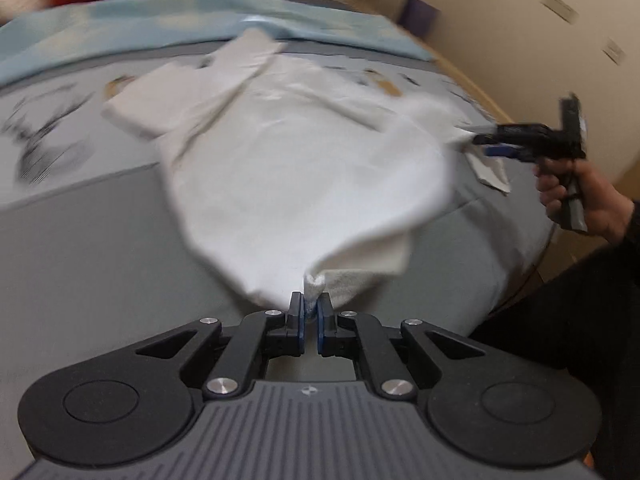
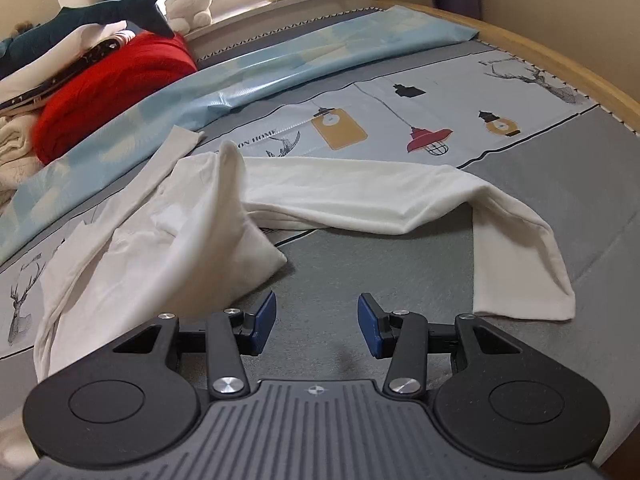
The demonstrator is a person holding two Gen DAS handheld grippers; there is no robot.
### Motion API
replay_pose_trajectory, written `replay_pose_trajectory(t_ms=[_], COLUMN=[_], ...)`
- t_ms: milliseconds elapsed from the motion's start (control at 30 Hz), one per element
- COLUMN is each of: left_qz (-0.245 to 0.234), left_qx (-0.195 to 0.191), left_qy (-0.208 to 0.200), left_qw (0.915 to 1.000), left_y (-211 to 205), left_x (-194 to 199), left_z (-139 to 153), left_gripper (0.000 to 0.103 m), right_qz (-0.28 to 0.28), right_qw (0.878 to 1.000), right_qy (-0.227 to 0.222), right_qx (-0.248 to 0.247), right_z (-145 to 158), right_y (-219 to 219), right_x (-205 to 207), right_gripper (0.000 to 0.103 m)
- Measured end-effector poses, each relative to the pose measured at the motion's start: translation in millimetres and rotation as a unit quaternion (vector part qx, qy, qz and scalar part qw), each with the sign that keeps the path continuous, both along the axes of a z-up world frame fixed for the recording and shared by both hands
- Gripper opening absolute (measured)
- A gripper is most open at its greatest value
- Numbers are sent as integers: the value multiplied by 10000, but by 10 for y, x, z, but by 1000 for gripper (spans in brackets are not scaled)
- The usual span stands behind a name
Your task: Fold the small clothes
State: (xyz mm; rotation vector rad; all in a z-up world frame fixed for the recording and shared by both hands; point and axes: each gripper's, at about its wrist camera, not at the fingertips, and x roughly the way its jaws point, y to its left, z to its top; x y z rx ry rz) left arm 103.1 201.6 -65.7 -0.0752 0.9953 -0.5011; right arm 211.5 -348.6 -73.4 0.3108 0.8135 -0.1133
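The left gripper (image 1: 307,312) pinches the near hem of the white top (image 1: 288,152) spread on the bed (image 1: 80,240), likely to fold it, while the right gripper (image 2: 317,320) hangs half-open and empty beside a sleeve (image 2: 520,240).

Bed's pretty busy around the edges

Grey sheet (image 2: 400,264) printed with lanterns and deer, light blue blanket (image 2: 256,76) across it, red knit thing (image 2: 116,84) on a cloth pile, plush shark (image 2: 100,16), white teddy (image 2: 188,6) on the sill.
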Motion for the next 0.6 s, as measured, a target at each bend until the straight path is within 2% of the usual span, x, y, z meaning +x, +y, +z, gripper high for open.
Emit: replay_pose_trajectory(t_ms=[67, 100, 133, 167, 200, 233, 333, 400, 533, 600], left_qz=[229, 315, 380, 450, 535, 628, 835, 789, 301, 23], left_qx=[1, -35, -117, -210, -257, -209, 67, 264, 937, 1158], left_qy=[30, 8, 10, 33, 73, 105, 477, 846, 1264, 1399], left_qw=[9997, 9995, 9992, 9988, 9982, 9977, 9953, 9929, 9871, 9834], left_y=[55, 75, 105, 106, 86, 57, -26, -125, -390, -498], left_x=[-20, -23, -9, 11, 41, 89, 256, 340, 395, 381], left_z=[12, 50, 83, 101, 112, 118, -50, -233, -546, -657], left_gripper=[8, 12, 22, 28, 41, 45, 46, 46, 46, 46], right_qz=[-50, -89, -123, -125, -164, -193, -279, -263, -73, 48], right_qw=[10000, 10000, 9999, 9999, 9998, 9996, 9982, 9967, 9894, 9860], right_qy=[-30, -26, -1, 5, 65, 136, 440, 740, 1426, 1586], right_qx=[-36, -29, 0, 6, 72, 152, 299, 190, -272, -517], right_z=[-3, -10, -23, -40, -63, -94, -230, -344, -578, -642], right_y=[7, 7, 8, 3, -5, -12, -5, 16, 8, -4], right_x=[-26, -35, -35, -24, -6, 11, 39, 52, 82, 64], right_gripper=[47, 47, 47, 47, 47, 47, 48, 48, 48, 49])
